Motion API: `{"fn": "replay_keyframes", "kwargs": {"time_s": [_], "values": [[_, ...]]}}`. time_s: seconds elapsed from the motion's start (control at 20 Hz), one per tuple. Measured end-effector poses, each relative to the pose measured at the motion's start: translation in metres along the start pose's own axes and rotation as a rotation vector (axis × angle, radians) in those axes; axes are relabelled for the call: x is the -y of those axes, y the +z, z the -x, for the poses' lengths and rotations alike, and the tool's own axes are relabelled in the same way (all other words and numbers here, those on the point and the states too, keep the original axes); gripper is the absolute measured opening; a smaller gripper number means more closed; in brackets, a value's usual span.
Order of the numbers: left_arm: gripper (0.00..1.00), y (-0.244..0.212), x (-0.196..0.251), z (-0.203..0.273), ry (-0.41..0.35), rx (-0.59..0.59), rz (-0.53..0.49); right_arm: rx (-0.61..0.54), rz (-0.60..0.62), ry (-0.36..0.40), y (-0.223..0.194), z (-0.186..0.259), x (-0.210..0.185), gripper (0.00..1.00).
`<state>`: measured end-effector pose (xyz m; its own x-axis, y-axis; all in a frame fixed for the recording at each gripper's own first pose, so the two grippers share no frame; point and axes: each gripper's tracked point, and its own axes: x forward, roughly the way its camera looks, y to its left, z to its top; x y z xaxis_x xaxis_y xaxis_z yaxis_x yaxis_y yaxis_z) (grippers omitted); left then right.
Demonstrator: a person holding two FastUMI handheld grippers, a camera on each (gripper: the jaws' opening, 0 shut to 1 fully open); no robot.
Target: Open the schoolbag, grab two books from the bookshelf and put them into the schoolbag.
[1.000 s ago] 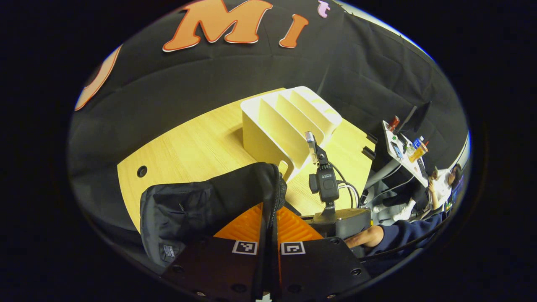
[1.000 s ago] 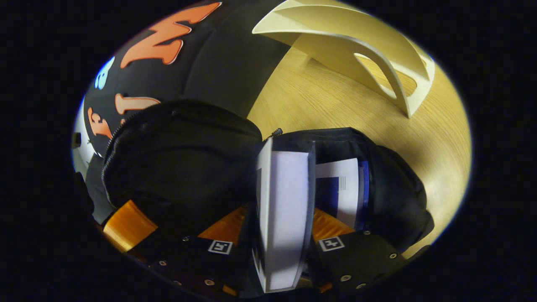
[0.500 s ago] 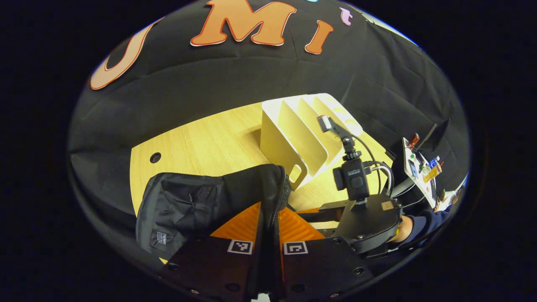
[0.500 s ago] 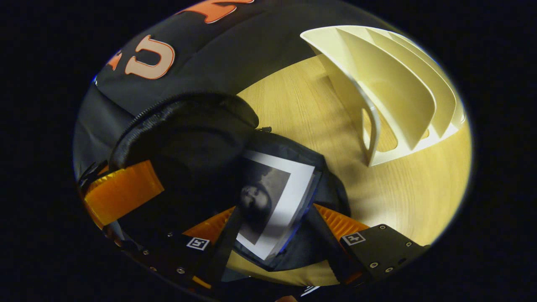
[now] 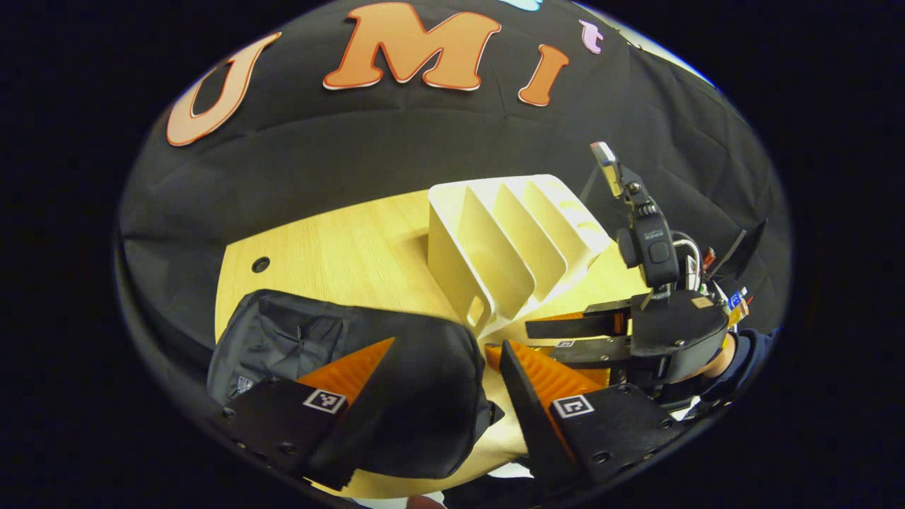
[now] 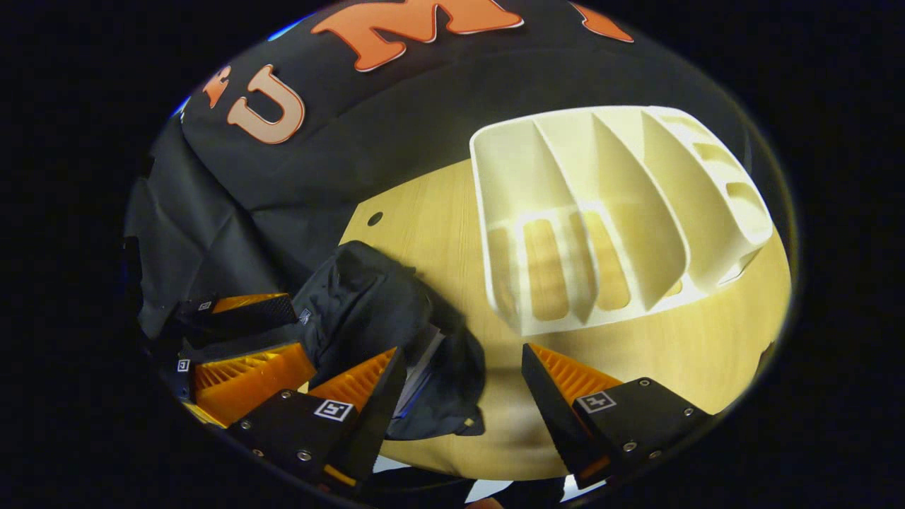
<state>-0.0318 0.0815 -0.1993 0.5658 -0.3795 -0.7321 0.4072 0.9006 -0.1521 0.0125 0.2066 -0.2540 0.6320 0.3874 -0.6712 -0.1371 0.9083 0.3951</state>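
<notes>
The black schoolbag (image 5: 368,353) lies slumped on the wooden table (image 5: 339,247). My left gripper (image 5: 444,344) is open, its fingers standing on either side of the bag's top without pressing it. My right gripper (image 6: 463,348) is open and holds nothing, above the table just right of the bag (image 6: 368,297). White and blue book edges (image 6: 422,357) show in the bag's open mouth. The cream bookshelf (image 6: 608,205) has bare slots. In the left gripper view the right gripper (image 5: 541,338) hangs open near the shelf (image 5: 509,240). In the right gripper view the left gripper (image 6: 283,332) sits by the bag.
The table has a small round hole (image 5: 260,264) near its far left edge. Black cloth wall hangs close behind the table. A person's hand (image 5: 717,357) in a dark sleeve holds the right gripper. Bare wood lies between the bag and the shelf.
My right gripper let the book go into the bag, opened and pulled back. My left gripper opened off the bag's zipper edge, and the bag slumped down.
</notes>
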Motion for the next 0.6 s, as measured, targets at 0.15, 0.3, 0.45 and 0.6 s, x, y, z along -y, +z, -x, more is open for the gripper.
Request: {"fn": "replay_keyframes", "kwargs": {"time_s": [0.15,0.3,0.45,0.6], "values": [[0.93,0.026,0.014,0.003,0.064,0.074,0.003,0.091,0.043,-0.035,0.034,0.028,0.026,0.98],[0.94,0.058,0.031,0.012,0.124,0.177,0.009,0.212,0.097,-0.069,0.076,0.066,0.048,0.98],[0.93,0.086,0.05,0.026,0.174,0.275,-0.009,0.325,0.179,-0.101,0.111,0.113,0.065,0.98],[0.93,0.125,0.072,0.048,0.249,0.405,0.004,0.444,0.28,-0.113,0.144,0.164,0.069,0.98]]}}
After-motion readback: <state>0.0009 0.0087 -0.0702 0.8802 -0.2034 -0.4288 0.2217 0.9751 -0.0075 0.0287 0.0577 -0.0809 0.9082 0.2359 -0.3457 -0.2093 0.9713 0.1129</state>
